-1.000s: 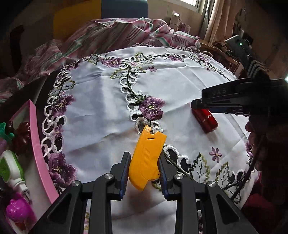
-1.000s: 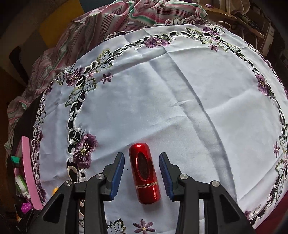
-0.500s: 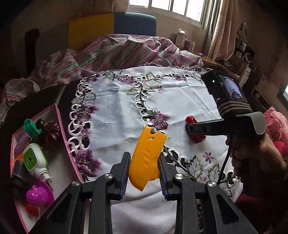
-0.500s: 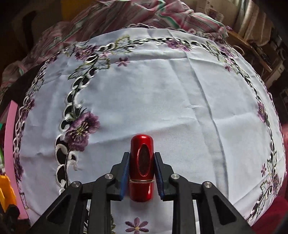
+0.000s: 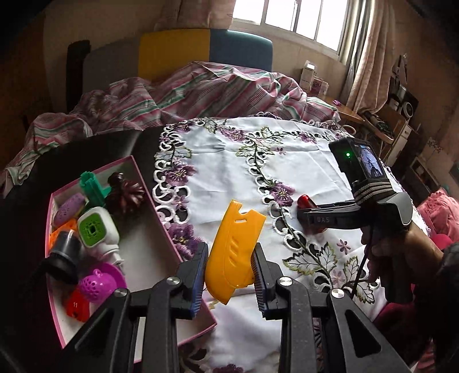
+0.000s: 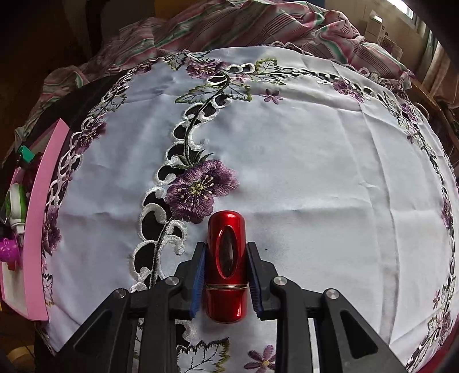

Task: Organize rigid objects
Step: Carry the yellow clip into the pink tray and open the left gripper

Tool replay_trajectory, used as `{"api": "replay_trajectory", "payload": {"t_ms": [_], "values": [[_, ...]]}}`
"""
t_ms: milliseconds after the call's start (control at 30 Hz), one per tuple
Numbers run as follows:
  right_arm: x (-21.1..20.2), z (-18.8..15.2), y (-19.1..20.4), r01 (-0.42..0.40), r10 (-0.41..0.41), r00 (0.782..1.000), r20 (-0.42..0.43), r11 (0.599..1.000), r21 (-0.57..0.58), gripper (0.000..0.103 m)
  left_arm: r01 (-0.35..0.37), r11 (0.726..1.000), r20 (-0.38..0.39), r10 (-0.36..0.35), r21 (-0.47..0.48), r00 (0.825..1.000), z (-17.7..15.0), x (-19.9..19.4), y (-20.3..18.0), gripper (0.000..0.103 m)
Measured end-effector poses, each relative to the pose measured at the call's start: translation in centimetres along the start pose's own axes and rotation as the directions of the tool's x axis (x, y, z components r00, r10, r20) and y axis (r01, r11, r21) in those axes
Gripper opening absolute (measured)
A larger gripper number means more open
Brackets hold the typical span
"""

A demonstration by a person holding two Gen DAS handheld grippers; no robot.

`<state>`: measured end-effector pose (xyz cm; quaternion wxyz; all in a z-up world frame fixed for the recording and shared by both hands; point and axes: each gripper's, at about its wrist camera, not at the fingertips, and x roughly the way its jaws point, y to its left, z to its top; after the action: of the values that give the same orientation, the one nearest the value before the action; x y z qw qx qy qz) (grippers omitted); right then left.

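**Two grips, one box waiting**

Both grippers now hold something. The right gripper [image 6: 225,275] has just closed its jaws on the red tube [image 6: 226,266], which a second ago lay free between them on the cloth [image 6: 315,178]. The left gripper [image 5: 229,275] stays clamped on the yellow piece [image 5: 233,249] and has lifted toward the pink box [image 5: 149,258]. Judging by this, dropping both in comes next.

Left wrist view: raised above surface edge, facing obliquely down and across embroidered cloth [image 5: 229,160] toward window [image 5: 289,20]; pink box [image 5: 160,221] near, lower left. Right wrist view: close, steeper downward onto cloth [image 6: 301,172]. Shared: cloth, box wall [image 6: 40,218], probably same purple flower [image 6: 200,189].
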<state>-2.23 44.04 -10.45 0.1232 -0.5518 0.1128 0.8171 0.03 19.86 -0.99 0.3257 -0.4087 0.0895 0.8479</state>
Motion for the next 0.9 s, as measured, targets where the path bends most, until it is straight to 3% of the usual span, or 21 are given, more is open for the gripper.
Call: {"api": "replay_trajectory", "payload": {"t_ms": [200,600,900], "values": [[0.0,-0.2,1.3,0.061,-0.060,0.998,0.017,0.994,-0.087,0.026,-0.011,1.000,0.002,0.012,-0.016,1.000,-0.5,-0.5,0.8,0.030],[-0.1,-0.4,1.5,0.072,-0.070,0.997,0.026,0.992,-0.104,0.026,-0.042,0.999,0.009,0.042,-0.027,0.999,-1.8,-1.8,3.2,0.030],[-0.2,-0.5,2.1,0.100,-0.095,0.995,0.039,0.985,-0.139,0.025,-0.059,0.996,0.007,0.060,-0.061,0.998,-4.4,-3.6,9.2,0.030]]}}
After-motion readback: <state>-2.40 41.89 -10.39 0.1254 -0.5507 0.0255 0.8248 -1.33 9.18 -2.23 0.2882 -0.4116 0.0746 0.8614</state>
